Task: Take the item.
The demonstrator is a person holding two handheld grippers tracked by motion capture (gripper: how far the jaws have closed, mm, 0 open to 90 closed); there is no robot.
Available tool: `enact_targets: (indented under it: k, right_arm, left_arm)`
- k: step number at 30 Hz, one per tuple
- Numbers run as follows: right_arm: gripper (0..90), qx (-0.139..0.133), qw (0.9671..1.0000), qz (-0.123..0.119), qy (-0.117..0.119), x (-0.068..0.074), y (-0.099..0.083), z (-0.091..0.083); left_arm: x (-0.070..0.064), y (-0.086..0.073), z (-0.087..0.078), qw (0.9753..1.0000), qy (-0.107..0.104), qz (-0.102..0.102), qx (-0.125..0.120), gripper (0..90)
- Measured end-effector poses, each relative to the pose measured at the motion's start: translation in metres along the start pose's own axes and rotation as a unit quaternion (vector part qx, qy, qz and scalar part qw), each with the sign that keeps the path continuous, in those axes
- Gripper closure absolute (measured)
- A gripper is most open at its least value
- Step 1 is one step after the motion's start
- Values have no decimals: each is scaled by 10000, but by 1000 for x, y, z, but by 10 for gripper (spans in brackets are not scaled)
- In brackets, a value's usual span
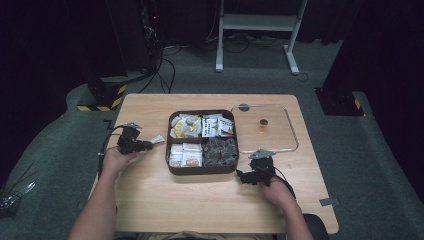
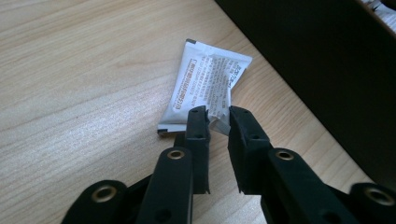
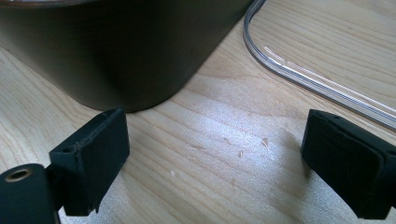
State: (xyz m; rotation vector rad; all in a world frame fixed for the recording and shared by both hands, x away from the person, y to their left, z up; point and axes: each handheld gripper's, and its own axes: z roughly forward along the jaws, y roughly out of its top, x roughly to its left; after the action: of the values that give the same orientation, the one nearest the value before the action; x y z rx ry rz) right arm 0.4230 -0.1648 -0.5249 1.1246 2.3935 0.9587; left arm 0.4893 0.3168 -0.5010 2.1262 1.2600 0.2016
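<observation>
The left gripper [image 2: 218, 117] is clamped on the near edge of a small white printed sachet [image 2: 201, 86], which lies flat on the light wooden table [image 2: 70, 93] directly ahead of its jaws, with the dark brown 4-compartment tray [image 1: 202, 170] standing just to the jaws' right. In the high view the same left gripper [image 1: 144, 145] sits beside the tray's left wall, the sachet [image 1: 157, 139] projecting from its tips toward the tray. The right gripper [image 3: 215, 163] is released, its jaws spread wide and holding nothing, resting low over the table with the tray's rounded corner ahead to its left and the clear plastic lid [image 3: 317, 81] ahead to its right. Judged step: the sachet is gripped but not yet lifted, and appears bound for the tray. The next move calls for raising the sachet clear of the tray wall, carrying it over a matching compartment, then opening the jaws. The hold is at 1 edge only, so slippage is possible.
</observation>
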Motion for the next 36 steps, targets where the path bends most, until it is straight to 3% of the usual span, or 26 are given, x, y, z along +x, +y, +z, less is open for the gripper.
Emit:
enact_targets:
  k: [11, 14, 20, 26, 32, 36]
  right_arm:
    - [78, 3, 10000, 6, 0, 0, 0, 0]
    - [78, 3, 10000, 6, 0, 0, 0, 0]
    - [78, 4, 10000, 6, 0, 0, 0, 0]
    - [78, 4, 10000, 6, 0, 0, 0, 0]
    - [78, 6, 10000, 4, 2, 0, 0, 0]
    - [78, 4, 10000, 0, 4, 0, 1, 0]
  left_arm:
    - [-4, 2, -12, 9995, -49, -53, -292, 569]
    - [-3, -1, -20, 9987, 21, -63, -496, 527]
    - [0, -8, -26, 9979, 66, -134, -633, 489]
    - [5, -18, -32, 9970, 241, -197, -704, 437]
    - [10, -27, -35, 9954, 465, -389, -738, 420]
    - [13, -32, -36, 9948, 617, -352, -731, 396]
